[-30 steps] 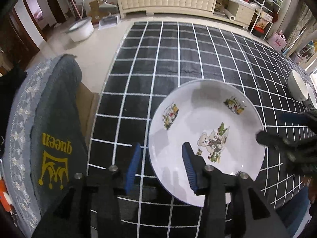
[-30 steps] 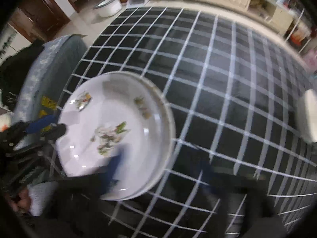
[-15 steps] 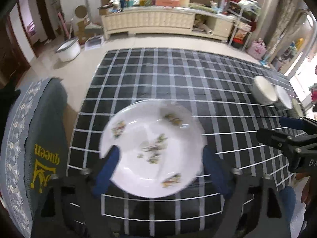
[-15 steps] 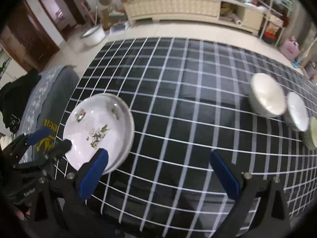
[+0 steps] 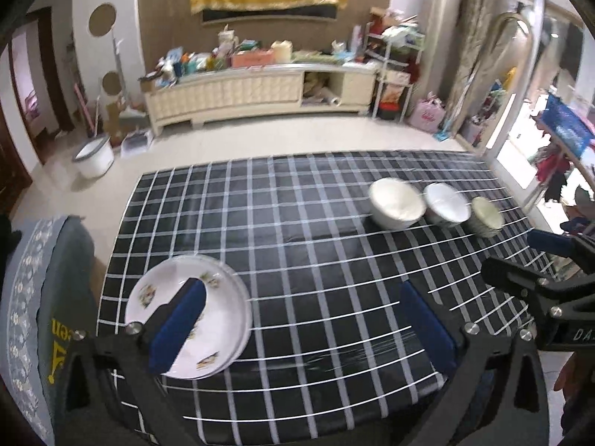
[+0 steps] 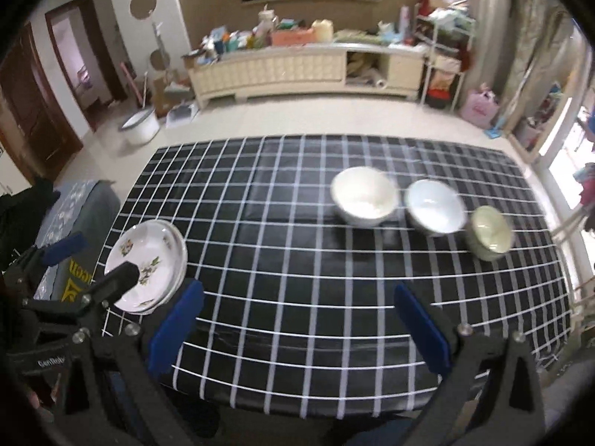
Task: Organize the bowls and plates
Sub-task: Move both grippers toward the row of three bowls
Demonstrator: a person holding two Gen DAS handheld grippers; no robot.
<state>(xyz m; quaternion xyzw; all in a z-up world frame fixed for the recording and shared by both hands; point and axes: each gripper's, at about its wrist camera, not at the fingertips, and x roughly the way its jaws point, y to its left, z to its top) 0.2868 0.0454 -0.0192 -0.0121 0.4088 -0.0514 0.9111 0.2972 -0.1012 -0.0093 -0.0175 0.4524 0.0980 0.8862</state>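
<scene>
checked table (image 6: 297,260), bear-printed white plates (image 6: 148,256)

Three bowls in a row on the tabletop (image 6: 297,260): large white bowl (image 6: 362,196), middle white bowl (image 6: 434,207), small greenish bowl (image 6: 490,232). One stack of plates (image 6: 147,265) near the left edge, at least two by the rims; exact count unclear. Two grippers: left gripper (image 5: 303,319), right gripper (image 6: 297,325), two blue-padded jaws each. One white tub (image 6: 141,127) on the floor.
</scene>
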